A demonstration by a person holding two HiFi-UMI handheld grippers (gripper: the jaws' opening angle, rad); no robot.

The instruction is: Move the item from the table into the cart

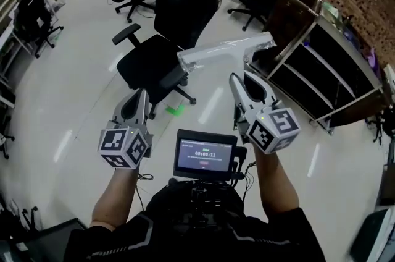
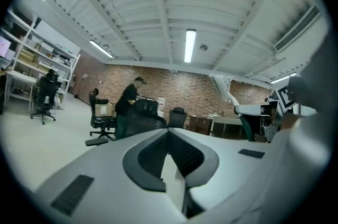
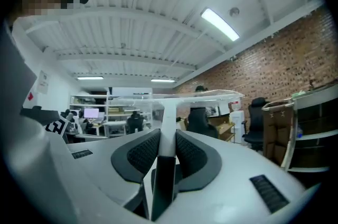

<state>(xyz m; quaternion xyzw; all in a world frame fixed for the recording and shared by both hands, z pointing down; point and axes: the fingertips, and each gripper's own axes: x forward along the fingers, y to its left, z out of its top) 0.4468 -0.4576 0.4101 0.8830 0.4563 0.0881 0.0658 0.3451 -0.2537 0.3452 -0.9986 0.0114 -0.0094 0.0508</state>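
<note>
T-shaped white tool (image 1: 225, 50), wrapped in clear film, hangs over the floor with its stem pinched between the jaws of my right gripper (image 1: 239, 84). My left gripper (image 1: 141, 103) beside it is pressed together on nothing. The crossbar runs left to right just beyond my jaws, and the black cart (image 1: 336, 69) stands farther off to the right, nearer my right hand.

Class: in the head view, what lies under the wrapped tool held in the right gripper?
A black chair and pale floor. The tool and right gripper cover whatever is directly beneath them.
</note>
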